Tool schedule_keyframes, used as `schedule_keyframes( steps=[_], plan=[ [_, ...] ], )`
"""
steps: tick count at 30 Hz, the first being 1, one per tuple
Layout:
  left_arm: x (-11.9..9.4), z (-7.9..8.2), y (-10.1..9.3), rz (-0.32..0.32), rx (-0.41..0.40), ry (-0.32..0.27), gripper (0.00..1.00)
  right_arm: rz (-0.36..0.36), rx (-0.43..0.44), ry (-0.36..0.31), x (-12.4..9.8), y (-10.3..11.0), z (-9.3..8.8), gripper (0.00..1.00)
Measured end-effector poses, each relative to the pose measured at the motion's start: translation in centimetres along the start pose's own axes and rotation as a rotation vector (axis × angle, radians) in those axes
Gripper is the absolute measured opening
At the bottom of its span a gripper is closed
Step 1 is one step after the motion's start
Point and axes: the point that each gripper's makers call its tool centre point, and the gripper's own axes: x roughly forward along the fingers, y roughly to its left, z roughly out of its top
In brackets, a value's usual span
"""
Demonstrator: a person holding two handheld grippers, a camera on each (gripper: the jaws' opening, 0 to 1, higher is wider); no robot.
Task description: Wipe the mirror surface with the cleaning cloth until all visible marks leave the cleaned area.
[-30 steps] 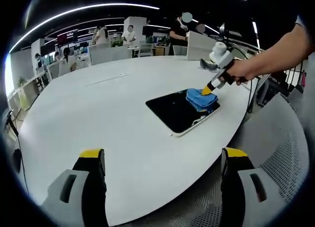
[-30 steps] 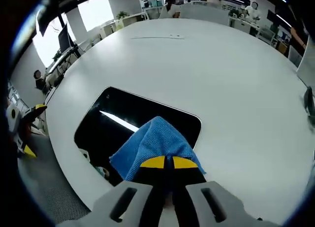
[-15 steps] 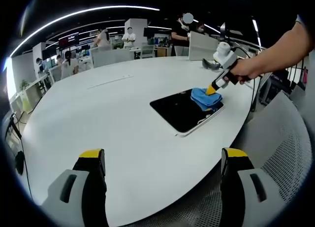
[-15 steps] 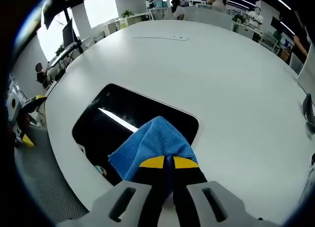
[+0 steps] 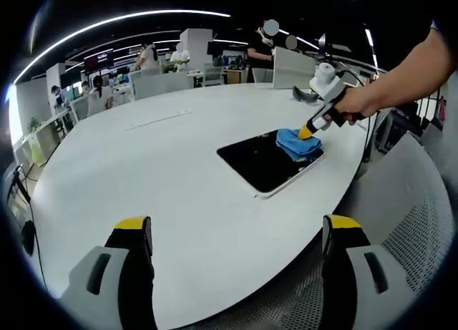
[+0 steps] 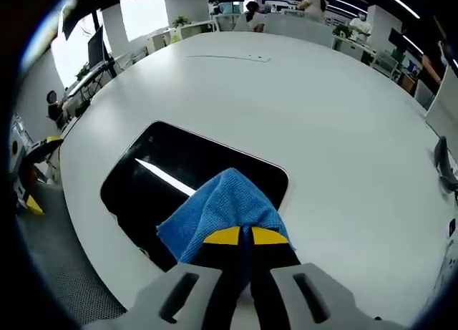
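Observation:
A dark rectangular mirror [image 6: 179, 183] [image 5: 265, 162] with rounded corners lies flat on the white table [image 6: 300, 108]. My right gripper [image 6: 245, 237] is shut on a blue cleaning cloth [image 6: 218, 212], pressing it onto the mirror's near right corner. In the left gripper view that cloth [image 5: 297, 144] sits on the mirror's far end, with the right gripper [image 5: 306, 132] held by a person's hand above it. My left gripper [image 5: 236, 230] is open, well short of the mirror, over the table's near edge, holding nothing.
The table [image 5: 164, 172] is large, round and white. A grey mesh surface [image 5: 408, 222] lies beyond its right edge. A dark object [image 6: 444, 162] sits at the table's right side. Desks, monitors and several people [image 5: 186, 51] stand in the background.
The right gripper with the cloth has barely shifted on the mirror's corner. The left gripper view has moved slightly; the left gripper stays open.

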Motion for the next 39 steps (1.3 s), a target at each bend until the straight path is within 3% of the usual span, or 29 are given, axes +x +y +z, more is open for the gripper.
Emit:
schedule_keyframes(
  steps=[14,26,31,33,39],
  plan=[
    [0.1,0.4,-1.0,-0.032,-0.018,0.003,0.99,-0.011,0.092,-0.016,-0.9,0.9,-1.4,0.00],
    [0.1,0.3,-0.4,-0.004,0.003,0.005,0.99,0.015,0.155,0.016,-1.6,1.6,-2.8,0.00],
    [0.1,0.1,-0.3,-0.009,0.006,0.003,0.99,0.011,0.146,0.032,-1.7,1.7,-3.0,0.00],
    [0.0,0.3,-0.3,-0.011,-0.003,-0.006,0.99,0.007,0.187,0.045,-1.8,1.9,-3.3,0.00],
    [0.1,0.1,-0.6,-0.022,-0.003,0.003,0.99,-0.002,0.202,0.056,-2.0,2.0,-3.6,0.00]
  ],
)
